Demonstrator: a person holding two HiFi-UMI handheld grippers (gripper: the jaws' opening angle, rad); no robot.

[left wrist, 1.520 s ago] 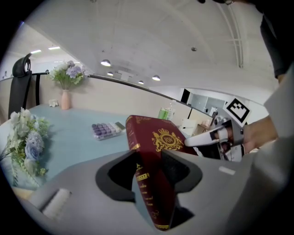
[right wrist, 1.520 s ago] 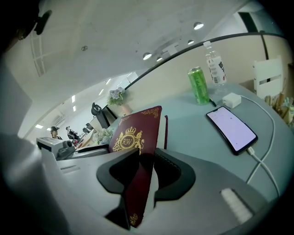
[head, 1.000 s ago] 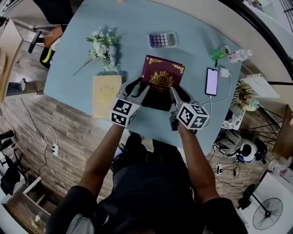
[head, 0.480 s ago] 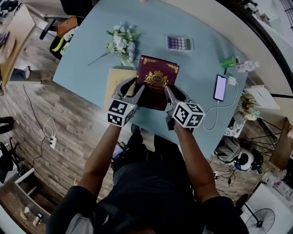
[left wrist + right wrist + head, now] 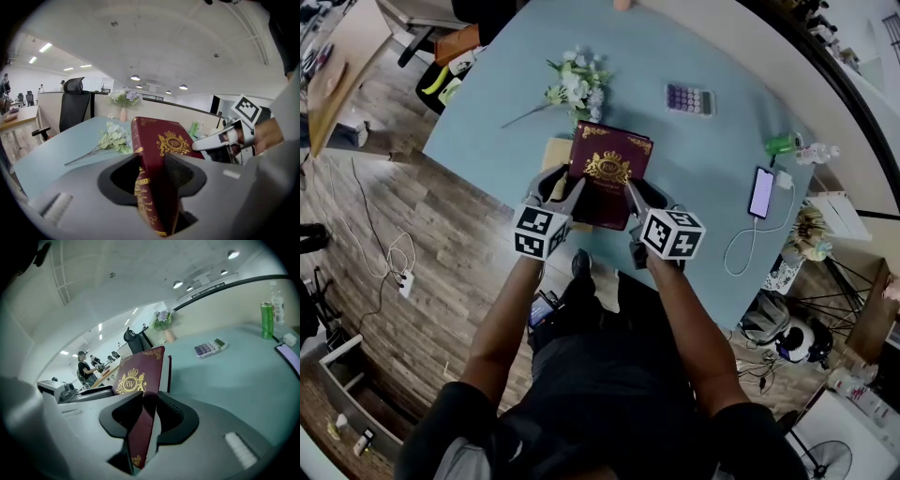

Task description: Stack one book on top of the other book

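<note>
The red book (image 5: 607,178) has shifted left across the table (image 5: 694,225) since a second ago. Then it sat in the open stretch between the tan book (image 5: 554,153) and the phone (image 5: 762,192), and the tan book's whole cover showed. Now the red book hangs over the tan one and covers most of it, so only a strip of tan shows along its left side. From above I cannot tell whether the two books touch.

Both grippers have travelled with it. The left gripper (image 5: 566,185) is clamped on the near left edge of the red book, and its own view shows the spine (image 5: 152,192) pinched between the pads. The right gripper (image 5: 643,194) is clamped on the near right edge, with the cover (image 5: 140,394) standing tilted between its jaws.

The flowers (image 5: 572,89) are now just beyond the red book's far left corner, much closer than before. The tan book lies close to the table's near left edge, and the marker cubes of both grippers sit out past that edge, above the wooden floor (image 5: 441,244).

To the right of the red book a wide bare stretch of table runs to the phone and its white cable (image 5: 741,253). The calculator (image 5: 689,98) and the green can (image 5: 783,143) stand well apart, toward the far side.
</note>
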